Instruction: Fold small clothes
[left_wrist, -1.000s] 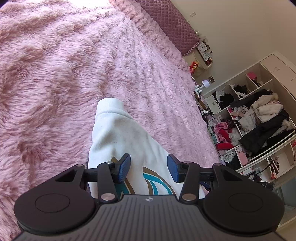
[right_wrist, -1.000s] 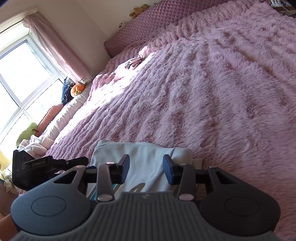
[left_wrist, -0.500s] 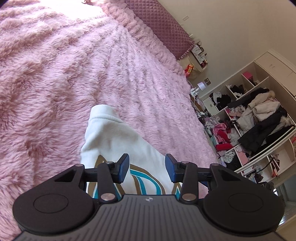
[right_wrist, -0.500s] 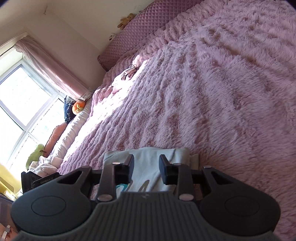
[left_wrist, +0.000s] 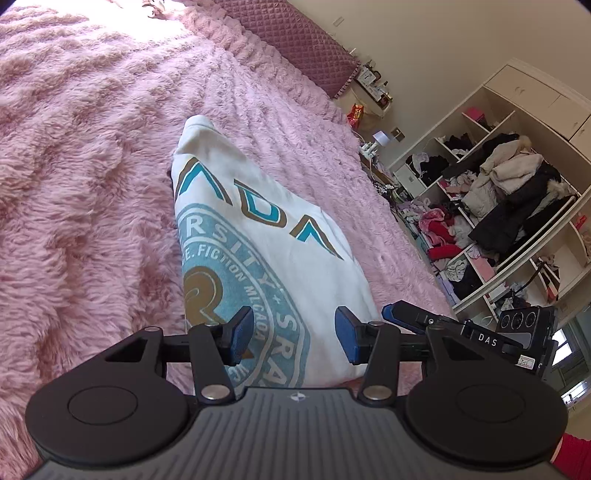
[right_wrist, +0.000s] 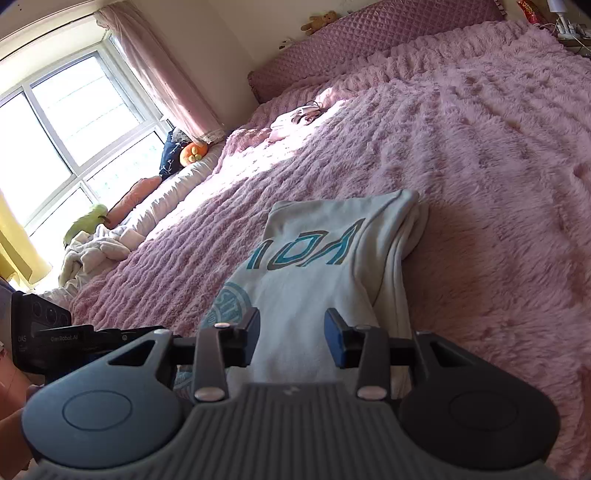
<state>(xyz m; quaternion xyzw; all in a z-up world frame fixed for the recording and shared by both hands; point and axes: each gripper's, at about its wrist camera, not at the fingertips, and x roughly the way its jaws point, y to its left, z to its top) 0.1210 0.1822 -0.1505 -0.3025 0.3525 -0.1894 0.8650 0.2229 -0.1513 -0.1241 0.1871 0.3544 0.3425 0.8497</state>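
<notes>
- Left wrist view, lower centre: your left gripper (left_wrist: 294, 334) hangs with its blue pads apart and nothing pinched; the jaws have just been widening, and the white sweatshirt (left_wrist: 273, 236) lies beneath the gap rather than in it.
- Same view, centre: the sweatshirt sits folded into a long panel on the pink bed cover (left_wrist: 85, 177), its long axis running from the gripper at the bottom of the frame up toward the upper centre, the printed crest nearest you and the narrow end farthest.
- Same view, lower right: the right gripper (left_wrist: 406, 317) pokes in just beside the sweatshirt's right edge, level with the near end.
- Right wrist view, lower centre: your right gripper (right_wrist: 291, 334) is likewise released, jaws just widened, straddling the near end of the sweatshirt (right_wrist: 317, 269) without clamping it.
- Same view, centre right: stacked fold layers show along the sweatshirt's right side, and the far end points to the upper right of the frame.
- Judgement: both grippers stand at the near short end, about equally close, so any further fold would likely carry that end away from you along the long axis.
</notes>
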